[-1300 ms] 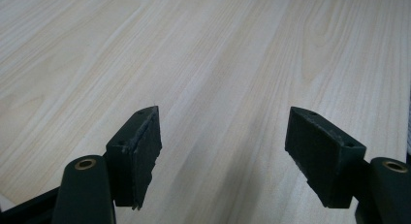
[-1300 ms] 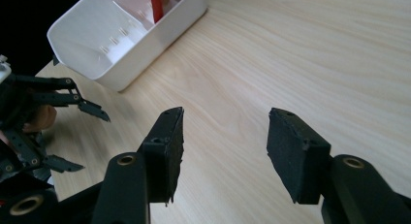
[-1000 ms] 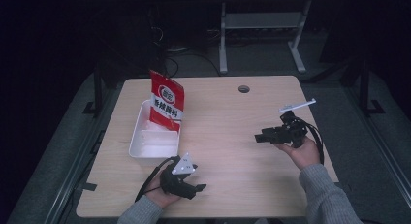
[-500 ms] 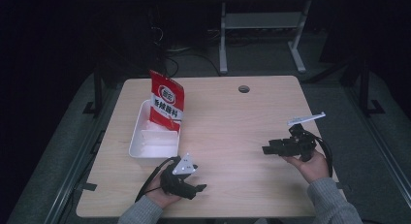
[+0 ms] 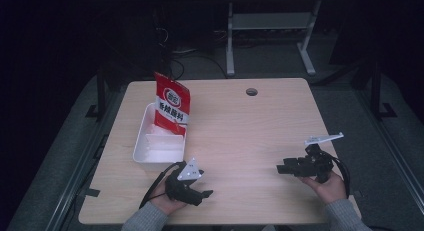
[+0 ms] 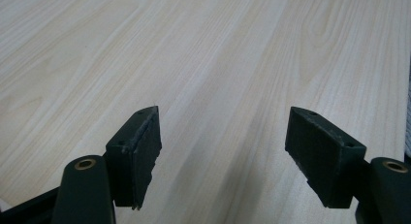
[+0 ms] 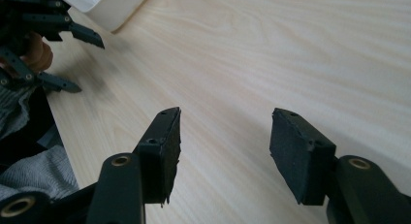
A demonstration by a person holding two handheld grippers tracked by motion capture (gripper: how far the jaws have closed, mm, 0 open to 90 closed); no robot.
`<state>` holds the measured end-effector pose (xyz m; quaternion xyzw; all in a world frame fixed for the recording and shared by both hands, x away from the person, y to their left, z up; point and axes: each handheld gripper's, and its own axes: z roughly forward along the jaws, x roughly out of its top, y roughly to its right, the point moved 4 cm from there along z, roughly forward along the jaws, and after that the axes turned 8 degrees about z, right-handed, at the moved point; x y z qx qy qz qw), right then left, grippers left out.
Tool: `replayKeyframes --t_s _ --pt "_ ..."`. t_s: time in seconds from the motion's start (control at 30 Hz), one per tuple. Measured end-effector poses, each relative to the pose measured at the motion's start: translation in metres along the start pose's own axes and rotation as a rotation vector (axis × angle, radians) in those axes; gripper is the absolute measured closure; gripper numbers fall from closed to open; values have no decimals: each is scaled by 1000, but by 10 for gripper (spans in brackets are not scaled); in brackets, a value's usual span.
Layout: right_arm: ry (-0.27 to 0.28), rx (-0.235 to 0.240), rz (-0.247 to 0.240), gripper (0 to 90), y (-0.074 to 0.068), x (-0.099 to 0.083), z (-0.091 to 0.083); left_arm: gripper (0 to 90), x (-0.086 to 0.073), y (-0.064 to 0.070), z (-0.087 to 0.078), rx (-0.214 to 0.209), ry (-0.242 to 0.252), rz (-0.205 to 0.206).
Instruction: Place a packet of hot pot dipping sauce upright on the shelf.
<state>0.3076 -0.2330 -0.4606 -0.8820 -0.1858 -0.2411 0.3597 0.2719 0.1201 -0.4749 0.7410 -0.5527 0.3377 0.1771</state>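
Red seasoning pouch [image 5: 172, 105] sits at 11 o'clock in the white tray [image 5: 142, 150]; both hand-held grippers, left [image 5: 204, 193] and right [image 5: 281, 168], gape empty, so we'd approach low, pinching its top edge.

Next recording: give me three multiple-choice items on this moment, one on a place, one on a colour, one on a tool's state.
1. Where does the pouch stand?
A. in the white tray's far end
B. beside the table's hole
C. between the right tool's jaws

2. What is the pouch's main colour?
A. green
B. red
C. blue

3. How are the left tool's jaws?
A. shut on the pouch
C. shut empty
B. open, empty

Key: 1 A, it rises from the white tray. 2 B, red with a white band. 3 B, bare table shows between the jaws.
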Motion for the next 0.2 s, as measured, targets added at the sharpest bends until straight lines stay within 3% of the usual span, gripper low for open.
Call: replayKeyframes --t_s 0.2 --pt "19 -7 -8 427 -1 -20 -1 282 0 1 0 -2 0 -1"
